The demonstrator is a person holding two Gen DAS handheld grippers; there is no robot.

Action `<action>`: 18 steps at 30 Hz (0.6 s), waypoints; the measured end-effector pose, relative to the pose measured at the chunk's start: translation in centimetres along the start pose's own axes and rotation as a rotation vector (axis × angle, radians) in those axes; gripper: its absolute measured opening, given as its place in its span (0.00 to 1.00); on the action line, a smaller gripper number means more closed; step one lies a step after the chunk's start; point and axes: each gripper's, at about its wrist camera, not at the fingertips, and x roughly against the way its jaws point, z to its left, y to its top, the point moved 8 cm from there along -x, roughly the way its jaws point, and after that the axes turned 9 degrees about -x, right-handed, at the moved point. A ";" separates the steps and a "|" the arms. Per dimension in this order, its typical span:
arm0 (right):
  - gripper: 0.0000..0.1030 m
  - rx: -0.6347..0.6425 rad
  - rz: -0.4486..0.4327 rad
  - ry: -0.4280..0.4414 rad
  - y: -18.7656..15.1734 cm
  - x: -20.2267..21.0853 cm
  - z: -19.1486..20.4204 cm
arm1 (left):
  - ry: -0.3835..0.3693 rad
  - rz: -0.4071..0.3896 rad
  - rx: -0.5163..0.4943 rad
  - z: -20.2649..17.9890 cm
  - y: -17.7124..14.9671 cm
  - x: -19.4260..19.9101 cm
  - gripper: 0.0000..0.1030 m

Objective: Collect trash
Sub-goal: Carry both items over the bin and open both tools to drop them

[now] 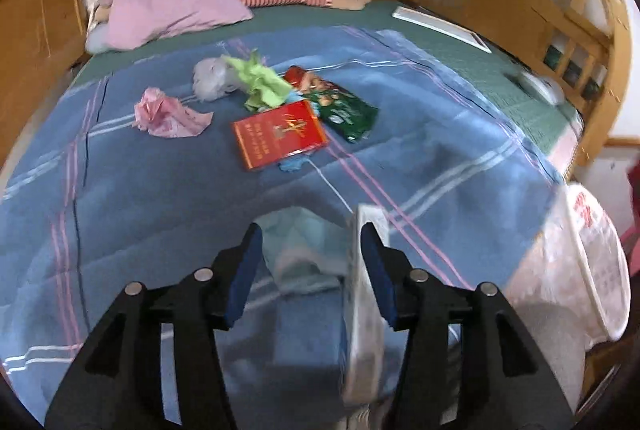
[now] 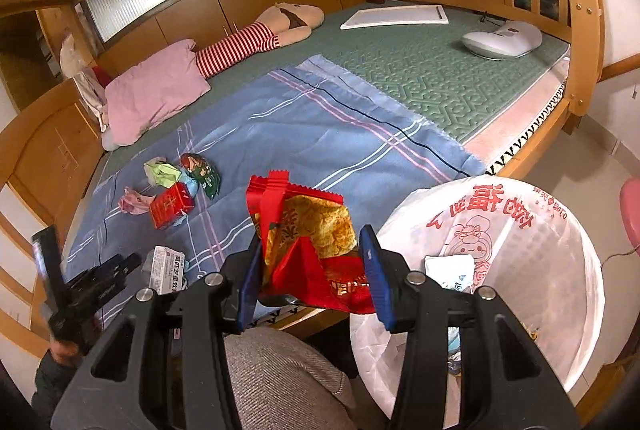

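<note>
While my right claw point(image 2: 310, 272) squeezes a red snack bag point(image 2: 308, 230), trash waits mid-frame.
My left claw point(image 1: 312, 270) grips a white box point(image 1: 364, 294); white bin bag point(image 2: 520, 230) has red writing.

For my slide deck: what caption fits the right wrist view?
Right hand-held gripper holds a red snack wrapper beside the white trash bag.

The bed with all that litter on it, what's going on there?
A person is clearing trash off the blue plaid blanket. The right gripper holds a red snack wrapper beside the white plastic trash bag. The left gripper has a white cardboard box between its fingers. A red booklet, green packet and crumpled papers remain.
</note>
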 end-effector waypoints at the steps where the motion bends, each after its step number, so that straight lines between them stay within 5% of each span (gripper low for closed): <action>1: 0.45 -0.003 0.002 0.003 0.0 -0.1 0.0 | -0.020 -0.004 -0.021 -1.1 -0.3 0.7 0.59; 4: 0.45 -0.014 0.010 0.018 0.1 -0.2 0.0 | -0.033 0.010 -0.098 -4.3 -1.4 0.9 0.68; 6: 0.45 -0.021 0.005 0.026 0.2 0.2 -0.2 | -0.019 0.061 -0.128 -5.9 -2.6 -1.0 0.65; 9: 0.45 -0.020 -0.016 0.024 0.5 1.2 -0.5 | 0.028 0.178 -0.145 -7.1 -4.9 -4.5 0.24; 11: 0.46 -0.022 -0.031 0.019 0.8 2.0 -1.0 | 0.022 0.202 -0.119 -7.4 -5.6 -5.0 0.22; 18: 0.46 -0.048 -0.048 0.017 1.2 2.9 -3.0 | -0.006 0.082 -0.050 -6.7 -3.6 1.0 0.22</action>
